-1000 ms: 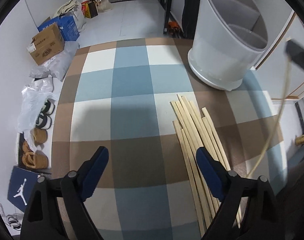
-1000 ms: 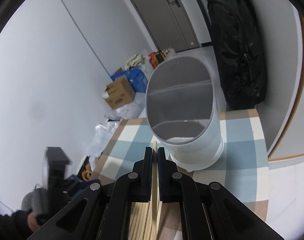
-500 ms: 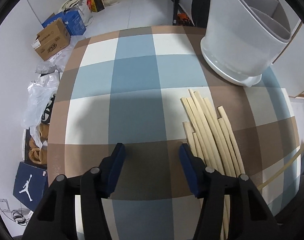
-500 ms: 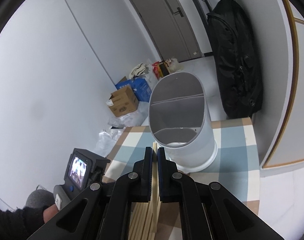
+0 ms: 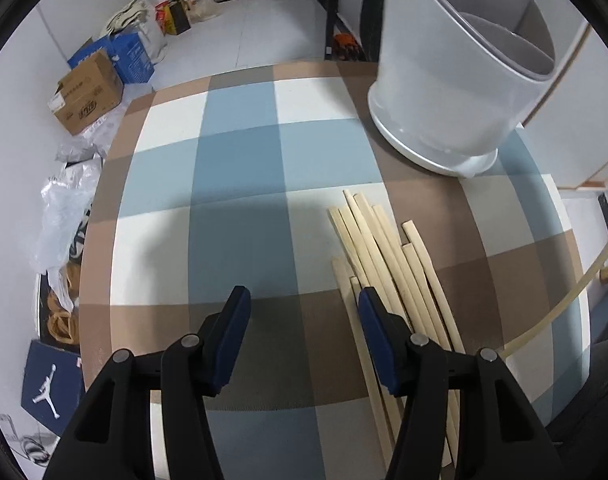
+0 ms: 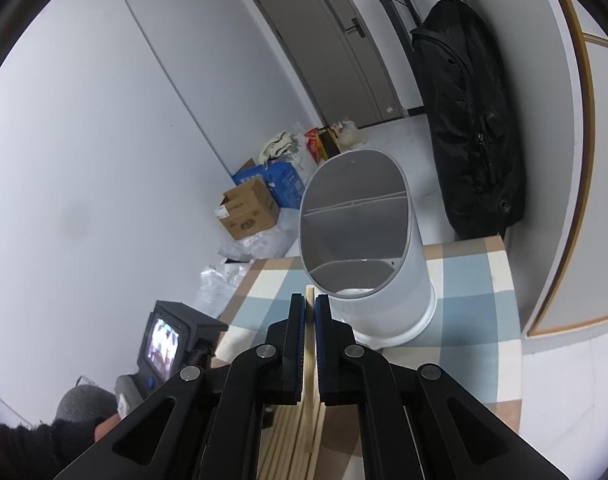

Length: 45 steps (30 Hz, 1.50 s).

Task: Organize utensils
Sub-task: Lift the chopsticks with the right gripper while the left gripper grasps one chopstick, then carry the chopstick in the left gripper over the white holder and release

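Observation:
Several pale wooden chopsticks (image 5: 388, 272) lie in a loose bundle on the checked tablecloth (image 5: 239, 168). My left gripper (image 5: 302, 300) hangs over the cloth, pointing steeply down, open about halfway with nothing between its fingers. Its right finger (image 5: 374, 320) is over the bundle's left edge. A white divided utensil holder (image 5: 456, 92) stands at the far right of the table. My right gripper (image 6: 310, 304) is shut on a single chopstick (image 6: 310, 294), whose tip points toward the holder (image 6: 368, 256). That chopstick (image 5: 564, 304) also crosses the right edge of the left wrist view.
On the floor to the left of the table are a cardboard box (image 5: 87, 96), a blue box (image 5: 131, 60), plastic bags (image 5: 63, 216) and slippers. A black bag (image 6: 472, 132) leans on the wall behind the holder. The hand on the left gripper's handle (image 6: 99, 428) shows low left.
The left gripper's jaws have narrowed from wide to about half. The held chopstick has swung lower at the right edge of the left wrist view. The right gripper stays shut on it.

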Available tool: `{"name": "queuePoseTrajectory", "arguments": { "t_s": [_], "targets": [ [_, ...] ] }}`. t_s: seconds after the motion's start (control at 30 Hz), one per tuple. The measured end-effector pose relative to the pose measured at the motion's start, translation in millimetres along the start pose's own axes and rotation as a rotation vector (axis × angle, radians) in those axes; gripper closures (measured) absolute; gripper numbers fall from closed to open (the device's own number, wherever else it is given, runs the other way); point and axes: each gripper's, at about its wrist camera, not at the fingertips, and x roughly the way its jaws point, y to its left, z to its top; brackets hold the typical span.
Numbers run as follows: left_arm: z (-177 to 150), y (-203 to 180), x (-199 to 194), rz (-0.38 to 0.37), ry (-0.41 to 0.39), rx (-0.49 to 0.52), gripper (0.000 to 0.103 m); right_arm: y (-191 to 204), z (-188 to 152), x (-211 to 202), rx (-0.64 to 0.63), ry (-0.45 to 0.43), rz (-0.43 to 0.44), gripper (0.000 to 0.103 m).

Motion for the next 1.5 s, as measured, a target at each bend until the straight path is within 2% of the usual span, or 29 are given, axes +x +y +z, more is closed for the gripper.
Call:
{"name": "queuePoseTrajectory", "arguments": {
  "t_s": [0.27,0.37,0.43,0.53,0.67,0.8,0.83,0.9,0.93,1.0,1.17,1.33,1.5],
  "targets": [
    [-1,20,2,0.001,0.014,-0.038,0.055,-2,1,1,0.011,0.0,0.009,0.099],
    [-1,16,2,0.046,0.004,-0.01,0.055,-1,0,1,0.004,0.002,0.012,0.099],
    [-1,21,3,0.035,0.019,-0.039,0.055,-1,0,1,0.003,0.0,0.014,0.099],
    [1,30,8,-0.028,0.062,-0.113,0.056,-2,1,1,0.011,-0.002,0.014,0.099],
    [11,23,12,-0.021,0.08,-0.104,0.056,-5,2,1,0.026,-0.002,0.017,0.099],
    [19,21,16,0.017,0.084,-0.149,0.056,-4,4,-1,0.027,-0.008,0.022,0.099],
    [19,19,16,0.034,0.082,-0.151,0.058,-4,4,-1,0.027,-0.008,0.023,0.099],
    [16,16,13,0.029,0.068,-0.157,0.08,-5,4,-2,0.03,-0.009,0.026,0.099],
    [15,14,13,0.02,0.062,-0.151,0.096,-5,4,-2,0.031,-0.01,0.027,0.099],
    [14,14,12,0.011,0.057,-0.146,0.101,-6,5,-3,0.031,-0.01,0.03,0.099],
    [13,28,9,-0.029,0.053,-0.202,0.101,-7,5,-4,0.033,-0.017,0.031,0.099],
    [16,38,-17,-0.07,-0.044,-0.236,0.101,-6,5,-3,0.026,-0.017,0.023,0.099],
    [19,41,-60,-0.106,-0.217,-0.257,0.101,-3,7,-3,0.013,-0.014,0.016,0.099]
  ]
}}
